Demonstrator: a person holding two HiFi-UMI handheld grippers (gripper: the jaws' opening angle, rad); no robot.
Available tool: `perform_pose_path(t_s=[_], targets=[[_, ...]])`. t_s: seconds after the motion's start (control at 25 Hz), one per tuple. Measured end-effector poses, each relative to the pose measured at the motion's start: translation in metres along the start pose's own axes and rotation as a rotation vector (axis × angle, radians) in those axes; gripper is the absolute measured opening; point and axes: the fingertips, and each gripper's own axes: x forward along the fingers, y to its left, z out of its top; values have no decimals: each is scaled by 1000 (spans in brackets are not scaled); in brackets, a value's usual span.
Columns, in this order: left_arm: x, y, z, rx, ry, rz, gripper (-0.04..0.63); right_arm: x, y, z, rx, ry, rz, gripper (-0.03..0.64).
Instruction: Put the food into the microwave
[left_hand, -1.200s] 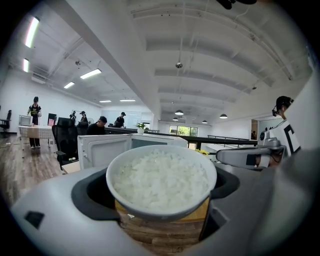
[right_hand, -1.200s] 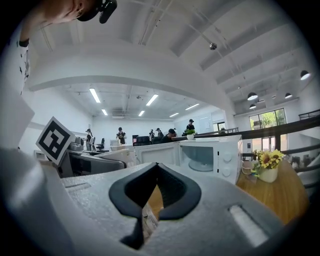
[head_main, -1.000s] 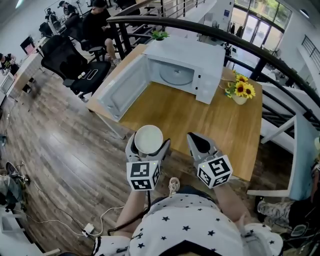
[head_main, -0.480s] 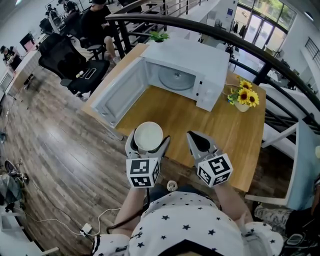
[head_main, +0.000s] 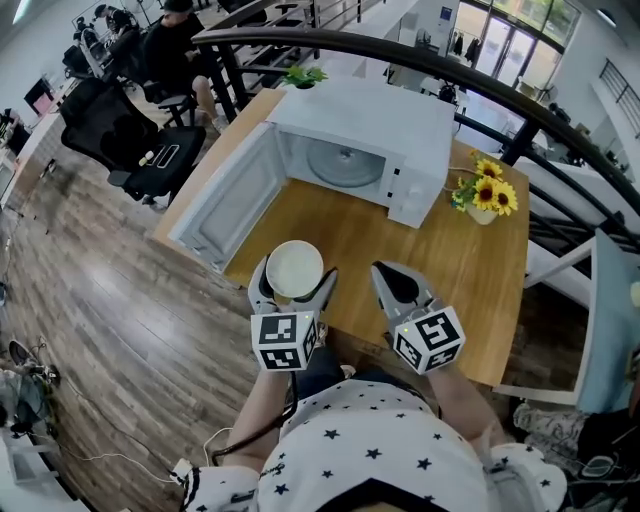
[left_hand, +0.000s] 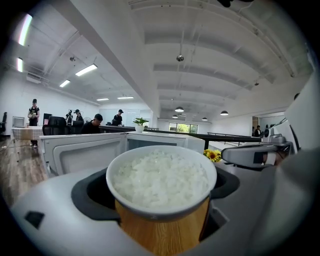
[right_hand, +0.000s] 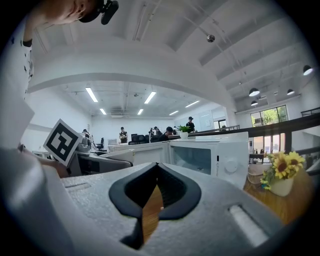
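Observation:
A white bowl of rice (head_main: 295, 270) (left_hand: 161, 181) sits between the jaws of my left gripper (head_main: 294, 283), which is shut on it above the near edge of the wooden table (head_main: 450, 280). The white microwave (head_main: 368, 148) (right_hand: 210, 157) stands at the far side of the table, its door (head_main: 225, 205) (left_hand: 82, 153) swung wide open to the left, with the round turntable (head_main: 343, 163) showing inside. My right gripper (head_main: 398, 285) (right_hand: 154, 192) hovers beside the left one, shut with nothing in it.
A pot of sunflowers (head_main: 484, 197) (right_hand: 281, 175) stands right of the microwave. A black railing (head_main: 480, 95) curves behind the table. Black office chairs (head_main: 125, 130) and seated people are at the far left. A pale chair (head_main: 600, 330) stands at the table's right side.
The microwave and table have shifted lower and nearer in the head view, as I have moved closer. The left gripper still holds the bowl; both grippers keep their pose.

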Motion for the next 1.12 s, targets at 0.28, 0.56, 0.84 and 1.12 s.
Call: perform_pose_path(t_s=[0.28, 0.56, 0.84, 1.12], targets=[[52, 18, 12, 29, 8, -66, 518, 41, -25, 9, 10, -12, -64, 6], [112, 36, 19, 54, 29, -135, 518, 82, -49, 11, 24, -6, -127, 6], [159, 44, 21, 75, 66, -216, 518, 108, -69, 10, 54, 16, -205, 6], [207, 48, 6, 96, 101, -283, 518, 131, -88, -4, 77, 40, -260, 6]])
